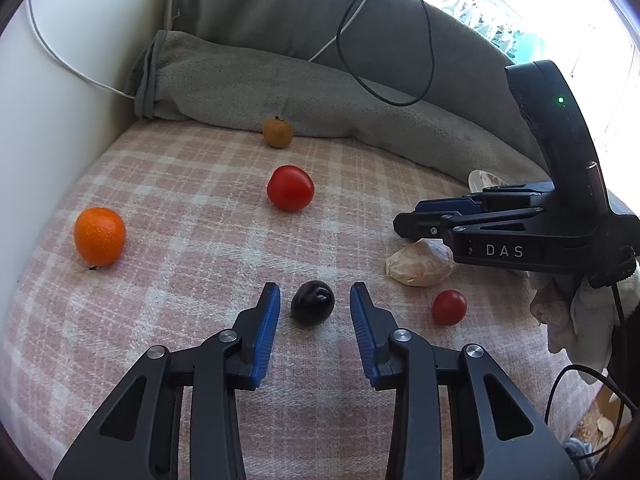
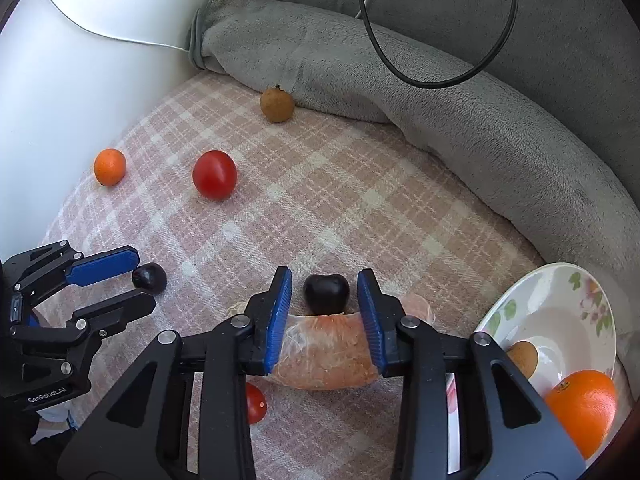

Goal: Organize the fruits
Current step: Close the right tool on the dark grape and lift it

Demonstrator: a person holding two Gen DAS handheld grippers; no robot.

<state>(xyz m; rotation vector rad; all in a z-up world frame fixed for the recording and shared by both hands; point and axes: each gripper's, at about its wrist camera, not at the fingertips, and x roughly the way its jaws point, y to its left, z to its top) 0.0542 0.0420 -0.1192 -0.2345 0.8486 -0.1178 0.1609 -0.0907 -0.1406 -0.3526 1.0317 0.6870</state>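
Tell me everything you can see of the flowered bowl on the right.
The bowl is shallow, glossy white, ceramic-looking, with pink flowers and green leaves on its rim. It sits on the checked blanket, holding an orange and a small brown fruit. The right hand-held gripper hides its near-left part.

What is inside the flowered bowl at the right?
The flowered bowl holds an orange and a small brown fruit. The right tool's arm covers the bowl's near-left part, so more fruit there cannot be ruled out.

A home, on a bed or couch
A pink plaid blanket [image 1: 200,208] meets grey fleece cushions [image 1: 320,92] and a white wall [image 1: 60,80]; a floral bowl [image 2: 560,292] rests nearby.
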